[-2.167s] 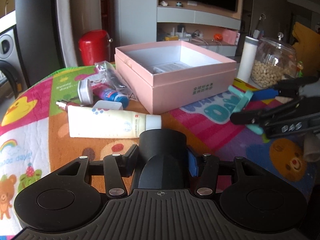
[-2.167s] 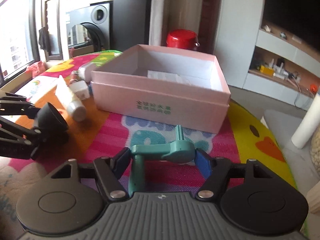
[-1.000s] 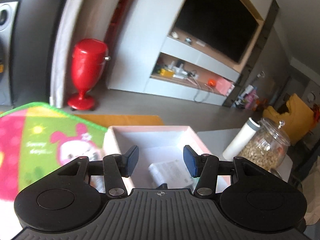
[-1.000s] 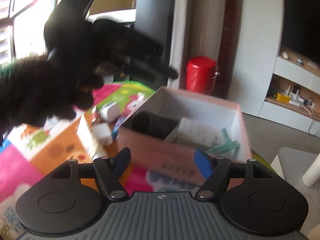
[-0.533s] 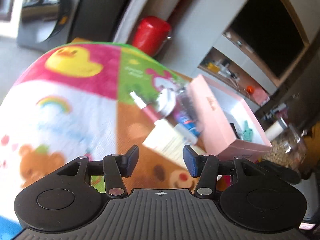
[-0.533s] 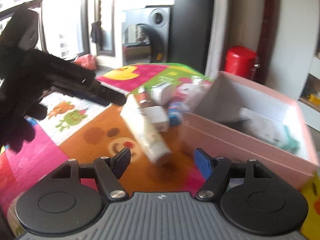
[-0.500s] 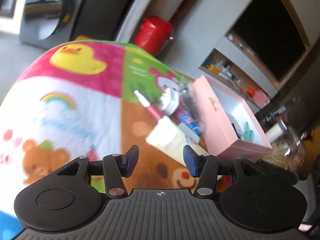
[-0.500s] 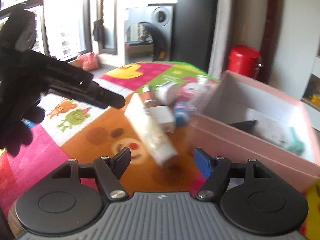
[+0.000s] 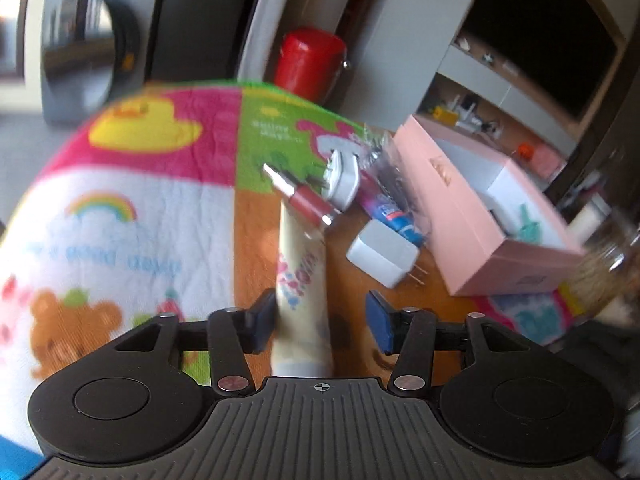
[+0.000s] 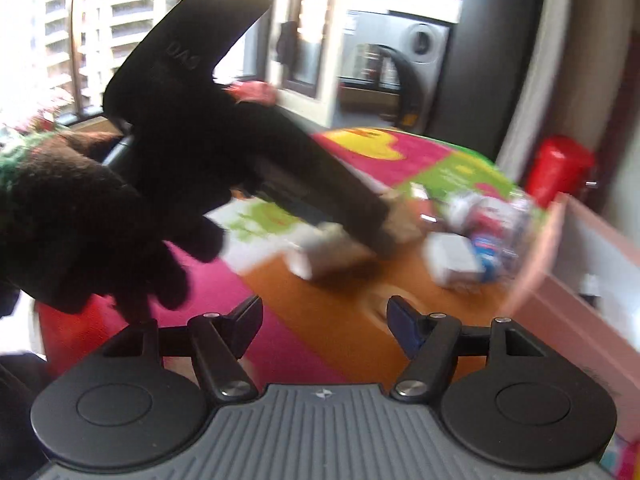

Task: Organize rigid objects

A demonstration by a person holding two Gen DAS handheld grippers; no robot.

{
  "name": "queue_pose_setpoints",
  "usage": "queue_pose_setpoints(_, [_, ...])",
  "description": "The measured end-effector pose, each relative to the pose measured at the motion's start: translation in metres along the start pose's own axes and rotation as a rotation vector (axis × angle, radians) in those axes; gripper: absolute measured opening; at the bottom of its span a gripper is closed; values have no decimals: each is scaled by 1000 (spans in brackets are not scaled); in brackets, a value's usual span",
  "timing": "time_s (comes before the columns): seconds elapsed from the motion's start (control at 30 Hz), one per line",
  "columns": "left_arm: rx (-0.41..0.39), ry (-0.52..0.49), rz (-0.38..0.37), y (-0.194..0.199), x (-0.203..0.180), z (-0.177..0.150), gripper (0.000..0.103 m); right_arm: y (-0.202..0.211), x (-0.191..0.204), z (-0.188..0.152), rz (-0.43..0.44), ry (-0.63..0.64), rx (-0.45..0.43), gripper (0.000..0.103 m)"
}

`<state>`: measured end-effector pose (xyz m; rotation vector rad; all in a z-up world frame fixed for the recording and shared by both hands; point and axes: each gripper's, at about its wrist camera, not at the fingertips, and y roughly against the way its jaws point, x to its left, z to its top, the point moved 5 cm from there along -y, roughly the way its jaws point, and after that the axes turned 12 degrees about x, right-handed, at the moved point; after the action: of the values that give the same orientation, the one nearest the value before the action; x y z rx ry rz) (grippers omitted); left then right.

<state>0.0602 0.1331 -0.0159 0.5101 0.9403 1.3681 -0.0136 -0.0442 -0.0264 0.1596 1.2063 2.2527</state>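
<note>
The left gripper (image 9: 320, 318) is straddling the near end of a cream plastic squeeze tube (image 9: 301, 284), jaws spread wide, gripping nothing. The right gripper (image 10: 324, 326) is hovering with jaws wide and empty. Farther on, a white plug adapter (image 9: 382, 252) is lying just right of the tube, and beyond it the open pink cardboard box (image 9: 472, 216) is sitting on the colourful cartoon-print bench cover (image 9: 120, 216).

You've got a cream tube (image 9: 301, 280) with pink lettering, a white charger (image 9: 382, 253), a pink box (image 9: 472, 216), and a rainbow-and-duck cartoon mat (image 9: 120, 200).
</note>
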Motion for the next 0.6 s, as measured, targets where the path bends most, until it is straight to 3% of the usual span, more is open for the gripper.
queue_pose_setpoints(0.07, [-17,-38,53,-2,-3,-1,29,6,-15,-6,-32,-38,12,69])
queue_pose_setpoints(0.13, [-34,-52,55,1,0,-5,30,16,-31,-4,-81,-78,5,69])
queue_pose_setpoints(0.3, [-95,16,-37,13,26,-21,30,23,-73,38,-243,-178,24,69])
queue_pose_setpoints(0.4, [-134,104,-119,19,42,-28,28,9,-95,84,-251,-218,49,67])
queue_pose_setpoints(0.47, [-141,134,-142,20,48,-27,28,-15,-109,116,-231,-244,97,54])
queue_pose_setpoints(0.53, [-139,148,-162,20,50,-27,28,-51,-122,142,-252,-259,202,32])
queue_pose_setpoints(0.6, [-142,153,-175,21,51,-27,28,-86,-133,155,-285,-283,301,25])
